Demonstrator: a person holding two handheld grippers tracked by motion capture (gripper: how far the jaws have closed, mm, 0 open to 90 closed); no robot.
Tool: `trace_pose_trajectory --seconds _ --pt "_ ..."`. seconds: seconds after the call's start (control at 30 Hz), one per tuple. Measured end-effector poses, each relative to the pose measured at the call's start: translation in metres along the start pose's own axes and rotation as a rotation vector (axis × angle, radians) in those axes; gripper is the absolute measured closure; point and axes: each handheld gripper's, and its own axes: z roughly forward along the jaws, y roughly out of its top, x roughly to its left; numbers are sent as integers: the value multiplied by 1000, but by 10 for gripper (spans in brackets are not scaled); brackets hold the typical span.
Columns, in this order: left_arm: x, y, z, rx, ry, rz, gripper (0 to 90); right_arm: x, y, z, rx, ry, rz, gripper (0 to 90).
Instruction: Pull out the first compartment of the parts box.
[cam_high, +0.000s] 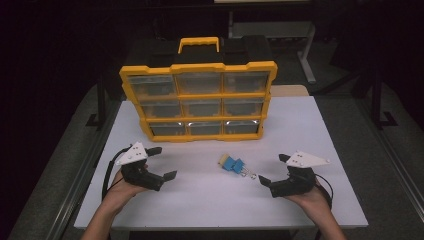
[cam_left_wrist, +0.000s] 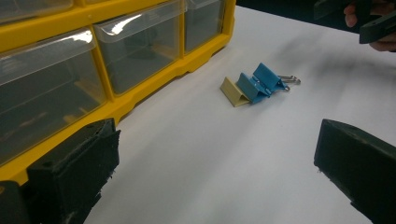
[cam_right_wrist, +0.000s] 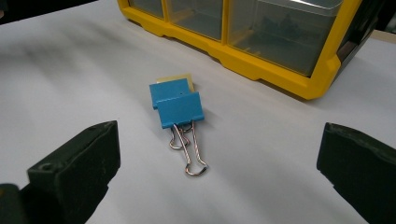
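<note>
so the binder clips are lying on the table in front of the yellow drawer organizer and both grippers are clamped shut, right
Not quite. The binder clips do lie on the table in front of the yellow drawer organizer, but both the left gripper and the right gripper are open, jaws spread wide and holding nothing. The high view shows this.

Looks like a lab or test room set up for recording, not anybody's home. There's one plain white bench (cam_high: 320, 130) on metal legs sitting in a dark room, grey floor (cam_high: 385, 150) underneath, and more metal frame legs (cam_high: 306, 60) in the gloom behind it. A yellow parts organizer (cam_high: 197, 102) with clear drawers adds a workshop feel.
</note>
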Motion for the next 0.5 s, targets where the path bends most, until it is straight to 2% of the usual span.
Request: trace_pose_trajectory --seconds 0.5 --pt "-2 9 12 -30 -8 30 0 0 2 5 -19 11 20 0"
